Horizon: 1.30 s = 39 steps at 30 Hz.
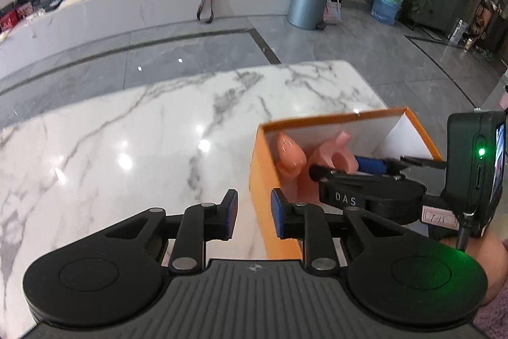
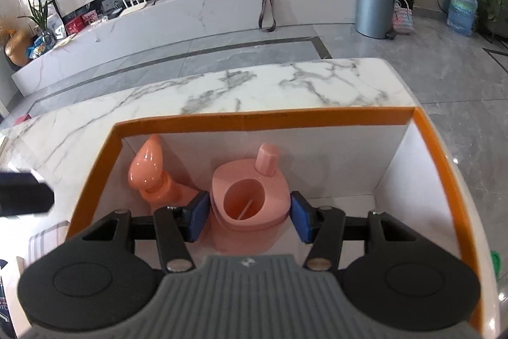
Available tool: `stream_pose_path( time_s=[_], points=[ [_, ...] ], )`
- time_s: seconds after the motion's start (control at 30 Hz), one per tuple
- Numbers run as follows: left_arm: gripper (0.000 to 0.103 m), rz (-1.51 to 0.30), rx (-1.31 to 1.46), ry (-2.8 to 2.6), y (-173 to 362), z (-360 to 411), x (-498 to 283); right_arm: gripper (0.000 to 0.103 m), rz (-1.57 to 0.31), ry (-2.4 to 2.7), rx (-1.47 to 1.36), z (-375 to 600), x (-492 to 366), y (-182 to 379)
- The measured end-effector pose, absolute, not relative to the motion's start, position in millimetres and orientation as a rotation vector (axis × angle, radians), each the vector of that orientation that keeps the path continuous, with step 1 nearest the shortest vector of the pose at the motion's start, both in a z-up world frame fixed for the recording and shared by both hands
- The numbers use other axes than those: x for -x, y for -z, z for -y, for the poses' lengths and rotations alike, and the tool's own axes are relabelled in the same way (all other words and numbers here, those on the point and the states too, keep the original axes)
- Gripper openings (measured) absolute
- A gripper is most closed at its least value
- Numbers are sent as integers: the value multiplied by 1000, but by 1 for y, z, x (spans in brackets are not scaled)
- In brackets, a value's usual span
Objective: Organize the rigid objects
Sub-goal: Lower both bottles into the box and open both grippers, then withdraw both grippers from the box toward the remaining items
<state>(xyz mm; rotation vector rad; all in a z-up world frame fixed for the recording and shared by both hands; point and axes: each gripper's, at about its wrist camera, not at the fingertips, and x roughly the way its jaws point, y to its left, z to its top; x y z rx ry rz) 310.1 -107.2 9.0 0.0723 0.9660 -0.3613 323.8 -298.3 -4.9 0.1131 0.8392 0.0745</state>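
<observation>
Between the blue pads of the right gripper (image 2: 250, 218), low inside the orange box (image 2: 263, 120), stands the pink holder (image 2: 250, 205), an open-topped cup with a small capped post at its far rim. The jaws straddle it closely; whether the pads press its sides or stand just clear cannot be told from the right wrist view. Beyond the left pad, in the far left corner of the box, leans the peach bottle (image 2: 149, 167), touching or nearly touching the holder's side.

The left gripper (image 1: 254, 216) hangs over the marble table (image 1: 127, 148) just outside the box's near left wall, its jaws narrowly apart and holding nothing.

Several things could go wrong from here. If the right jaws part while the holder is tilted or above the floor of the box, it may topple toward the bottle. If they are drawn back askew, a pad could catch the rim and drag the holder along. The left pad sits close to the bottle's base, so opening wide might knock it over. The left gripper, so near the cardboard wall, could nudge the box and shift everything inside.
</observation>
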Motion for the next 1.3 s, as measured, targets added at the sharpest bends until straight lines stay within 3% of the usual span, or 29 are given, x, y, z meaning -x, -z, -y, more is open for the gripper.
stream_pose_path(
  time_s=[0.27,0.33,0.5,0.67,0.73,0.8,1.0,1.3],
  points=[
    [25,-992,-63,395,1,107,-305,56,-836,-167,-68,292,-317,6],
    [25,-997,-56,397,3,106,-305,64,-845,-196,-84,295,-314,4],
    [25,-1005,-51,400,8,103,-302,67,-868,-268,-10,294,-305,1],
    [25,-1010,-39,394,12,102,-301,45,-887,-328,78,292,-298,5],
    [25,-1009,-36,394,12,101,-301,24,-905,-344,63,292,-298,9],
    [25,-1007,-37,394,12,101,-302,16,-922,-355,48,289,-298,12],
    [24,-1005,-34,394,13,101,-301,8,-912,-369,21,284,-302,16],
    [25,-985,-46,438,6,93,-283,12,-893,-361,2,281,-291,5]
  ],
)
